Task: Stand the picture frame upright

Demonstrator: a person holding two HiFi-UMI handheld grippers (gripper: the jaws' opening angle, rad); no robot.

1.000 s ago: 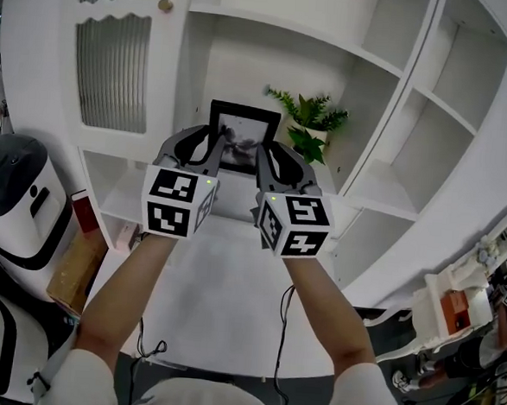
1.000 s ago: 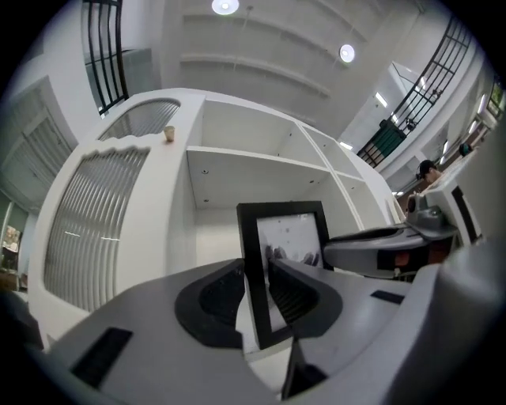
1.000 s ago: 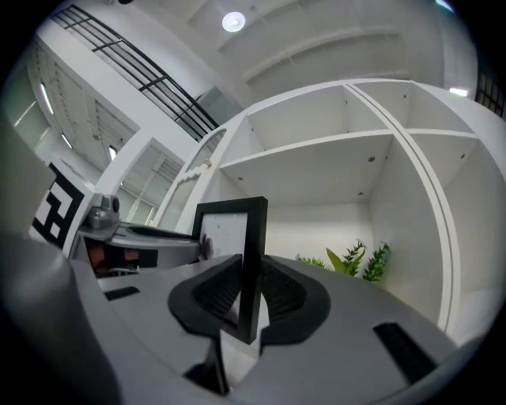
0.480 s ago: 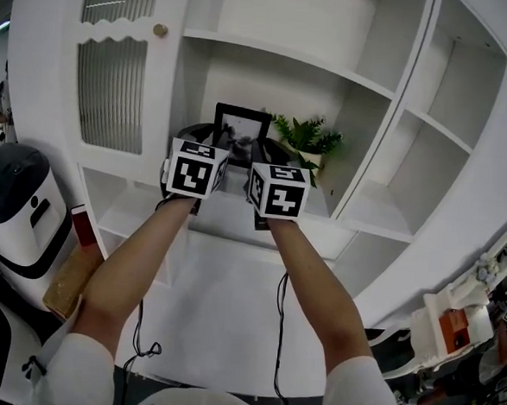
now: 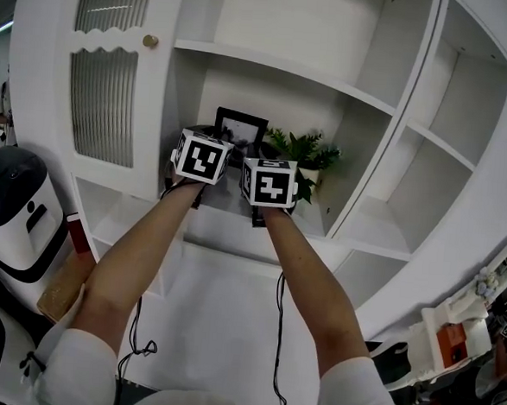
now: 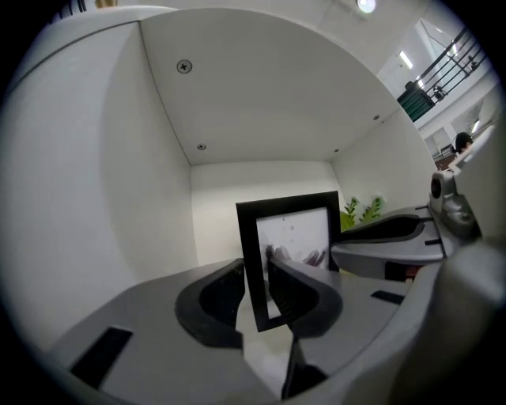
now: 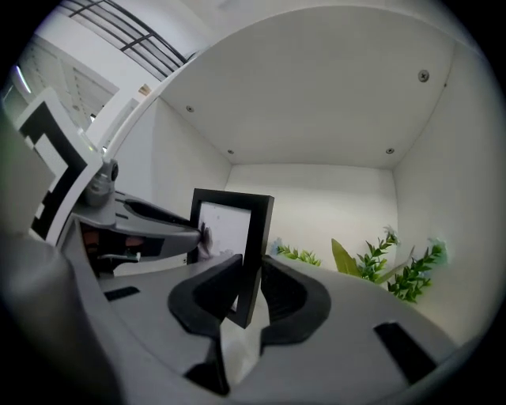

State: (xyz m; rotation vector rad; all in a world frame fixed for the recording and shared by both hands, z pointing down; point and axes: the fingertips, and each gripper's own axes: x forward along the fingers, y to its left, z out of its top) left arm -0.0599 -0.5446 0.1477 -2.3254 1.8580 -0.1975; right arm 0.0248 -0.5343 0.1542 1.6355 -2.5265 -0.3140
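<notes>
An upright black picture frame point(image 5: 241, 126) with a pale print is inside the middle shelf compartment point(image 5: 236, 206) of a white cabinet. My left gripper point(image 5: 214, 144) is shut on its left edge, with the frame point(image 6: 291, 231) pinched between the dark pads point(image 6: 227, 294). My right gripper point(image 5: 267, 155) is shut on the frame's right edge point(image 7: 254, 237). In the head view the marker cubes hide both sets of fingertips and the frame's lower part. Whether its bottom rests on the shelf I cannot tell.
A small green plant point(image 5: 307, 151) stands just right of the frame, close to the right gripper. The compartment's side walls and ceiling point(image 6: 261, 103) enclose both grippers. A ribbed-glass cabinet door point(image 5: 105, 100) is on the left, a white table point(image 5: 220, 307) below, and a white appliance point(image 5: 10, 215) at far left.
Both grippers, still holding the frame, have moved away from me into the shelf compartment. The frame now sits deeper, next to the plant.
</notes>
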